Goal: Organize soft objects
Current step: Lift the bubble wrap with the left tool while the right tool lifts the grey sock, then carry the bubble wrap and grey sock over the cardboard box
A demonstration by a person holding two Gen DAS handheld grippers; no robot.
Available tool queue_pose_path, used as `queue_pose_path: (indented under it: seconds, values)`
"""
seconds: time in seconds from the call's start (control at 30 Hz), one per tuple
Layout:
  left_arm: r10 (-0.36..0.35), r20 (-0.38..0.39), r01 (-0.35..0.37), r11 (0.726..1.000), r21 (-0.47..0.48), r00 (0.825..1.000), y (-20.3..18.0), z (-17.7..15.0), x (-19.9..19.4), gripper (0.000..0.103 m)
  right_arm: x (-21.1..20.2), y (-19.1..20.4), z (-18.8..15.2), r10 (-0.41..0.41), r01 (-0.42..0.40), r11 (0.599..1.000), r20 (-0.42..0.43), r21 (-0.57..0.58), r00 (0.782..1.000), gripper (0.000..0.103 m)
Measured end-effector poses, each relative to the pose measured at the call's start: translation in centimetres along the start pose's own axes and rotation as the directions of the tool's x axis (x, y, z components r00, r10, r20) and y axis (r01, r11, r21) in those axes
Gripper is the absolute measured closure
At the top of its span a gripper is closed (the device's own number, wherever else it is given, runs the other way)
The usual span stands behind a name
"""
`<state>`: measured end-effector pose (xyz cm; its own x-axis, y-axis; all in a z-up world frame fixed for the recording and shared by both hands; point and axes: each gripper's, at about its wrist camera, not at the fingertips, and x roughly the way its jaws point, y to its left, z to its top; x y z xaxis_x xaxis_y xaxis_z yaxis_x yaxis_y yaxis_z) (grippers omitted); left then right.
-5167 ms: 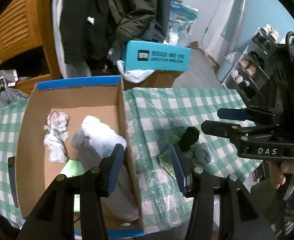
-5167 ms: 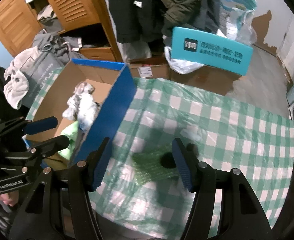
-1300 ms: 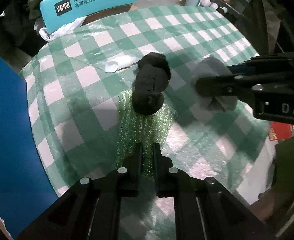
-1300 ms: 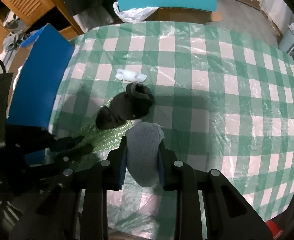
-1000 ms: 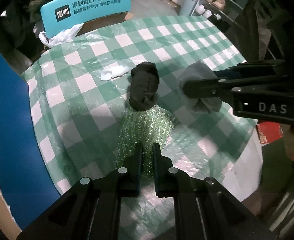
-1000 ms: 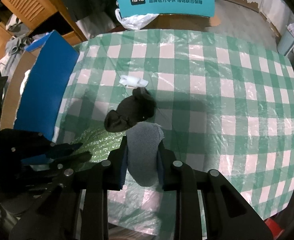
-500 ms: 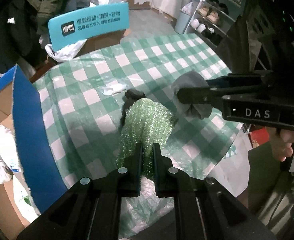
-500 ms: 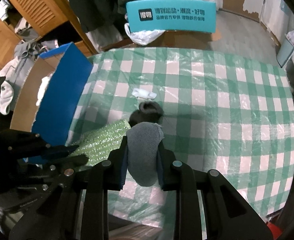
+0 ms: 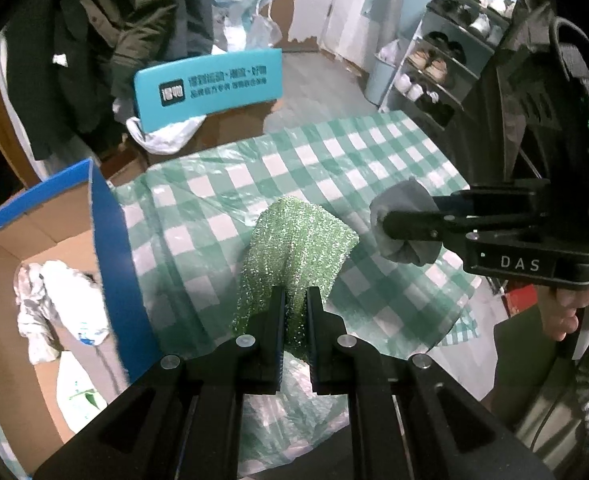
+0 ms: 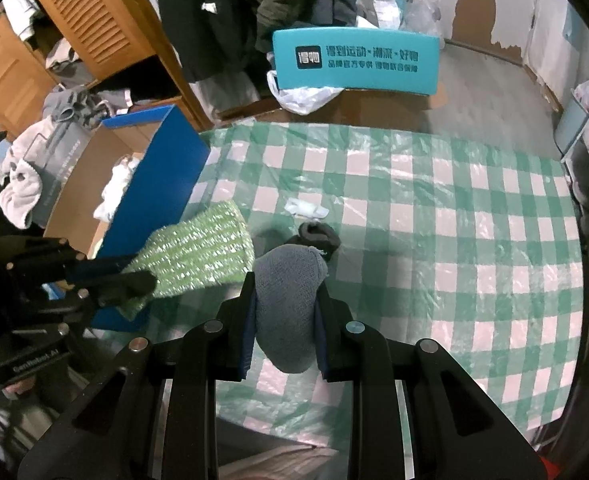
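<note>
My left gripper is shut on a sparkly green cloth and holds it in the air above the checked table; it also shows in the right wrist view. My right gripper is shut on a rolled grey sock, seen too in the left wrist view. A dark sock lies on the table just beyond the grey one. The blue cardboard box stands at the left with white cloths inside.
The green-and-white checked tablecloth carries a small white scrap. A teal sign and a plastic bag stand behind the table. Hanging coats, a wooden cabinet and a shoe rack surround it.
Both grippers have risen and pulled back from the table. The green cloth has lifted off the surface with the left gripper and now hides the dark sock in the left wrist view.
</note>
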<state>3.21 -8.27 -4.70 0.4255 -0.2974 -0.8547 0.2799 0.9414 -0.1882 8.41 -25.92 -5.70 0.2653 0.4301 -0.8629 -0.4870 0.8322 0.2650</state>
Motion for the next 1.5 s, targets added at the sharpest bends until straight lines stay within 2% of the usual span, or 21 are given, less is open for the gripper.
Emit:
queue_pose_path:
  seconds: [0.6,1.03,1.5]
  values:
    - [0.014,0.071,-0.012,0.999,-0.038,0.997,1.9,-0.1,-3.6,0.093,-1.4,3.0,1.3,0.024,-0.022,0.998,0.035,-0.053,0.999,0.08]
    - [0.052,0.112,-0.044,0.996,-0.079,0.992,3.7,-0.9,-6.1,0.093,-1.2,5.9,2.5,0.038,-0.034,0.994,0.04,-0.1,0.998,0.08]
    - [0.087,0.154,-0.063,0.986,-0.152,0.984,7.3,-2.1,-8.7,0.093,-0.1,9.9,4.3,0.055,-0.048,0.986,0.034,-0.159,0.998,0.08]
